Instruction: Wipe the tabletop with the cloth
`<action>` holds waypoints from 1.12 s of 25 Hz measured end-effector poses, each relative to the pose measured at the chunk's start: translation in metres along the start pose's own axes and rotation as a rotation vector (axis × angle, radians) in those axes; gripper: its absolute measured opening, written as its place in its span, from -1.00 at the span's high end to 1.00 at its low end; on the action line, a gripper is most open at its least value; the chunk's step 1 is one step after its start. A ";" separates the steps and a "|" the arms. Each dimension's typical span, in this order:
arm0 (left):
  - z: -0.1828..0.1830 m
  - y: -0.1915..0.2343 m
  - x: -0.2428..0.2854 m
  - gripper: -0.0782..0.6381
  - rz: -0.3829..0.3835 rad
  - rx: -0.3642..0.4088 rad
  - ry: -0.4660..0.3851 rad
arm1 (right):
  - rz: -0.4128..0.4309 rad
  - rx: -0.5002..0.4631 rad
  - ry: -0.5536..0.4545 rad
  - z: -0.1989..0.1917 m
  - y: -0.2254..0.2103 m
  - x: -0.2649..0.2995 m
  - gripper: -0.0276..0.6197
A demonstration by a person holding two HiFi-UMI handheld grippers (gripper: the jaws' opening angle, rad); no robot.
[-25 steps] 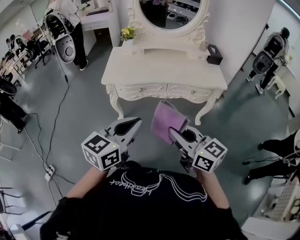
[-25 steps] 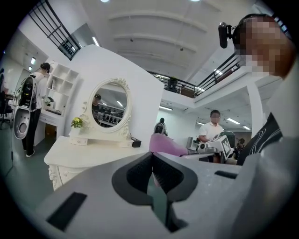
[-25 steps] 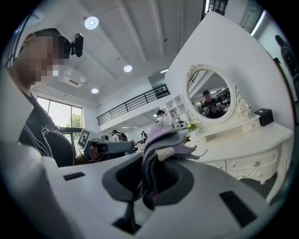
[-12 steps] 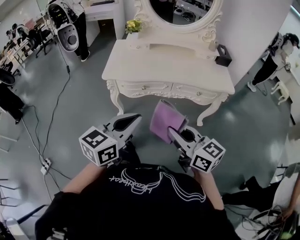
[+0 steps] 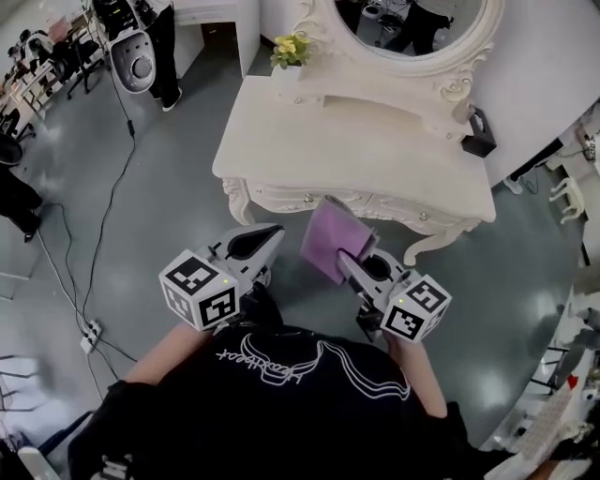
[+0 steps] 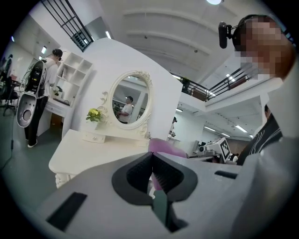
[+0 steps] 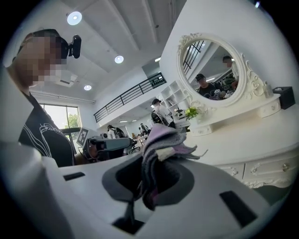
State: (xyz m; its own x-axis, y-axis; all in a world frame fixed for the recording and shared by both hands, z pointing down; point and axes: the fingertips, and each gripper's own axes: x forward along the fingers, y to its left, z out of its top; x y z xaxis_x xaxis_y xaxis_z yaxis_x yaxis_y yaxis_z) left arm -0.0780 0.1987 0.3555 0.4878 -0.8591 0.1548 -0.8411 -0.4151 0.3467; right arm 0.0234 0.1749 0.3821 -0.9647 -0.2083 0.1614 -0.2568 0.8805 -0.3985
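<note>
A folded purple cloth (image 5: 330, 242) hangs in the air, pinched by my right gripper (image 5: 349, 262), just short of the front edge of the white dressing table (image 5: 347, 155). In the right gripper view the cloth (image 7: 161, 149) bunches between the shut jaws, with the tabletop (image 7: 252, 135) beyond. My left gripper (image 5: 272, 236) is held level beside it to the left, jaws shut and empty; in its own view (image 6: 151, 175) the pads meet, with the cloth (image 6: 164, 148) showing behind. Both grippers are over the floor, in front of the table.
An oval mirror (image 5: 412, 23) stands at the table's back, with a small yellow flower pot (image 5: 288, 54) at the back left and a dark box (image 5: 478, 136) at the right end. Cables (image 5: 103, 234) run over the grey floor at left. People stand in the background.
The view has shifted so the dressing table sits closer and more to the right. Both grippers keep their pose, and the cloth stays held in the right one.
</note>
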 end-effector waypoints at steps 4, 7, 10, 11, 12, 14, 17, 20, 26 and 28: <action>0.021 0.077 0.011 0.77 0.024 -0.022 0.022 | 0.009 0.031 0.026 0.021 -0.031 0.075 0.76; 0.042 0.134 0.019 0.77 0.043 -0.022 0.033 | 0.010 0.047 0.046 0.039 -0.053 0.128 0.76; 0.057 0.185 0.024 0.77 0.068 -0.032 0.042 | 0.006 0.059 0.067 0.053 -0.071 0.175 0.76; 0.061 0.201 0.025 0.77 0.076 -0.040 0.044 | 0.005 0.062 0.074 0.057 -0.077 0.190 0.76; 0.063 0.217 0.027 0.77 0.084 -0.048 0.046 | 0.004 0.063 0.081 0.061 -0.082 0.205 0.76; 0.067 0.245 0.029 0.77 0.096 -0.064 0.050 | 0.006 0.061 0.094 0.066 -0.092 0.233 0.76; 0.069 0.282 0.033 0.77 0.111 -0.079 0.062 | 0.005 0.062 0.118 0.067 -0.108 0.271 0.76; 0.068 0.316 0.037 0.77 0.128 -0.108 0.066 | -0.001 0.073 0.144 0.064 -0.125 0.302 0.76; 0.063 0.365 0.040 0.77 0.165 -0.174 0.068 | -0.009 0.061 0.204 0.059 -0.145 0.360 0.76; 0.064 0.377 0.041 0.77 0.176 -0.170 0.067 | -0.012 0.041 0.223 0.059 -0.151 0.378 0.76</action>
State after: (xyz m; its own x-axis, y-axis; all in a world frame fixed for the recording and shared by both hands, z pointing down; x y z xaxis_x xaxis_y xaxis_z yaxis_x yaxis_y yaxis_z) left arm -0.3899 -0.0117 0.4333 0.3563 -0.8897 0.2855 -0.8658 -0.1994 0.4590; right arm -0.3058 -0.0616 0.4494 -0.9258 -0.1157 0.3599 -0.2750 0.8594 -0.4311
